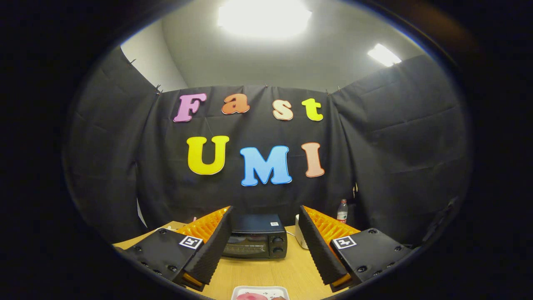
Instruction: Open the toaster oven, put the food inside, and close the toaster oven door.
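Setting: I am working in a staged recording booth, not a home kitchen | Evidence: black cloth wall (395,137) draped around a wooden table (266,273), ceiling light panels (264,16), plain white room wall (152,62) behind the cloth.

Matt surfaces on pale wood

The bench (266,271) showed smooth light wood grain. The toaster oven (256,241) had a matt dark casing and a glossy glass door. The tool (265,218), its fingers spread apart, wore ribbed foam-like pads (216,246). The bottle (342,210) looked like clear plastic.
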### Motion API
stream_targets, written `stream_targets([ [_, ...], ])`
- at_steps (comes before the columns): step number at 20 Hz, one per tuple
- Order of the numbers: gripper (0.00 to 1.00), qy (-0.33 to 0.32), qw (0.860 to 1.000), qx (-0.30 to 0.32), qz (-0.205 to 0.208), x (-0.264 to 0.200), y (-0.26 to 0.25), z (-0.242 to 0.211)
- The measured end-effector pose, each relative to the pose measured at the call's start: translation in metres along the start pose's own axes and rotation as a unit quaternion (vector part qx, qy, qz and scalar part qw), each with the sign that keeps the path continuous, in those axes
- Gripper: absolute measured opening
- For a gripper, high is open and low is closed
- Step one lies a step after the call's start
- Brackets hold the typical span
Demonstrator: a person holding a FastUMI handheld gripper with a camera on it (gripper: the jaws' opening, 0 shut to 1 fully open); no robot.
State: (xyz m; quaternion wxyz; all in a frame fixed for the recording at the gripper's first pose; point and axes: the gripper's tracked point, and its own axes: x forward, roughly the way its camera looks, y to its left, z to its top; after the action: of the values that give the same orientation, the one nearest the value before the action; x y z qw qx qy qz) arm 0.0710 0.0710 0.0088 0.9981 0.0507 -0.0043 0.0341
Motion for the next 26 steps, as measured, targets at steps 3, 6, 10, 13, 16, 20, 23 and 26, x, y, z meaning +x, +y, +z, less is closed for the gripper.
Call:
stream_targets([
  [3, 0.97, 0.003, 1.000, 0.006, 0.009, 0.024, 0.017, -0.005],
  [6, 0.97, 0.007, 1.000, 0.004, 0.018, 0.048, 0.033, -0.015],
  [10, 0.97, 0.018, 0.999, 0.002, 0.033, 0.080, 0.054, -0.031],
  [13, 0.97, 0.030, 0.999, -0.001, 0.040, 0.104, 0.066, -0.048],
  [16, 0.97, 0.044, 0.998, -0.002, 0.046, 0.126, 0.077, -0.067],
  [20, 0.97, 0.065, 0.997, -0.001, 0.047, 0.153, 0.086, -0.094],
  [23, 0.98, 0.086, 0.995, -0.001, 0.048, 0.173, 0.090, -0.118],
  [26, 0.98, 0.104, 0.993, -0.006, 0.050, 0.188, 0.097, -0.141],
])
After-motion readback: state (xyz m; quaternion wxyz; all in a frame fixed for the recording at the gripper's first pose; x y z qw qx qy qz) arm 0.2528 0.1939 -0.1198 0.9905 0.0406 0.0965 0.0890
